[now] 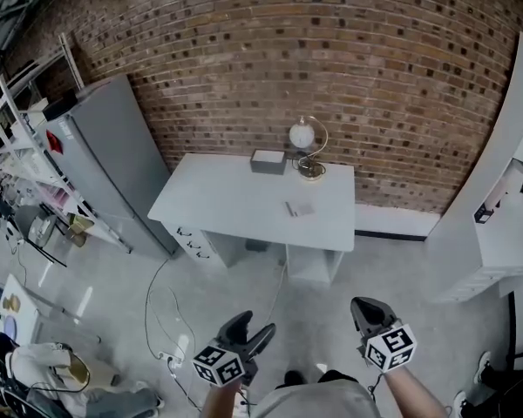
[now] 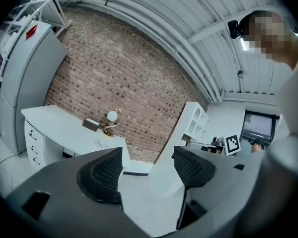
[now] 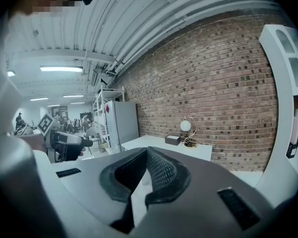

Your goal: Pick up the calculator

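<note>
The calculator [image 1: 298, 208] is a small flat grey slab lying on the white desk [image 1: 235, 203] against the brick wall, far ahead of both grippers; in the left gripper view it shows as a thin sliver [image 2: 98, 144] on the desk top. My left gripper [image 1: 253, 325] is held low over the floor, its jaws wide apart [image 2: 148, 165] with nothing between them. My right gripper [image 1: 366, 307] is beside it, its jaws closed together [image 3: 145, 157] and holding nothing. Both point toward the desk [image 3: 154, 145].
A grey box [image 1: 268, 161] and a globe lamp [image 1: 302, 136] stand at the desk's back edge. A tall grey cabinet [image 1: 105, 159] flanks the desk on the left, a white shelf unit [image 1: 506, 225] on the right. Cables and a power strip [image 1: 170, 355] lie on the floor.
</note>
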